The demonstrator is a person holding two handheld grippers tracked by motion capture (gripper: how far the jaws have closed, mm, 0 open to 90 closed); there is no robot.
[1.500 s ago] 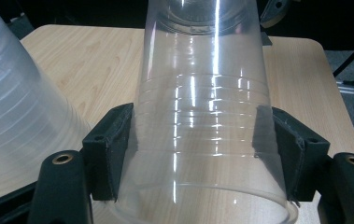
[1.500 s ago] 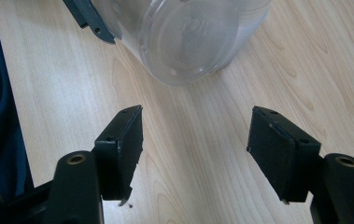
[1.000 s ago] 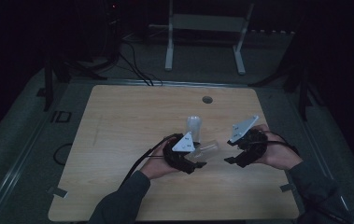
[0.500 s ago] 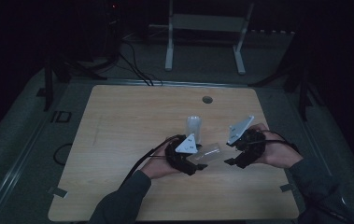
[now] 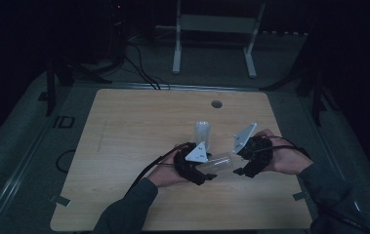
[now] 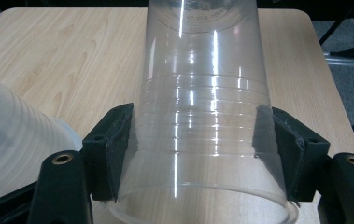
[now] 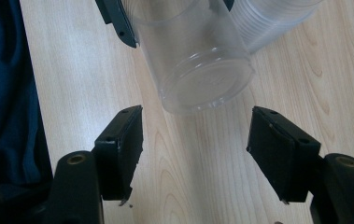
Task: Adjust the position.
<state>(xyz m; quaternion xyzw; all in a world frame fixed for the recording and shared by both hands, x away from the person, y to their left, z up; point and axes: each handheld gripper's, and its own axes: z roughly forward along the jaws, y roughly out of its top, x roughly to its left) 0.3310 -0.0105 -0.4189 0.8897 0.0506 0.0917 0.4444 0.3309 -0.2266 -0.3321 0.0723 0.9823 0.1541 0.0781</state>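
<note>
Left gripper view, no readable writing on the clear plastic cup (image 6: pixel 202 116), left gripper (image 6: pixel 202 154) clamping its sides, right gripper (image 7: pixel 195 149) wide open, empty, just short of the cup's base, above the wooden table (image 5: pixel 133 126).

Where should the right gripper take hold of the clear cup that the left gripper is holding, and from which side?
Probably at the closed base end of the clear cup, coming straight along its axis. The left gripper is clamped on the wide part near the rim, so the narrower base end is free and points at the right gripper, whose open jaws stand wider than the base. A stack of cups lies close behind.
</note>
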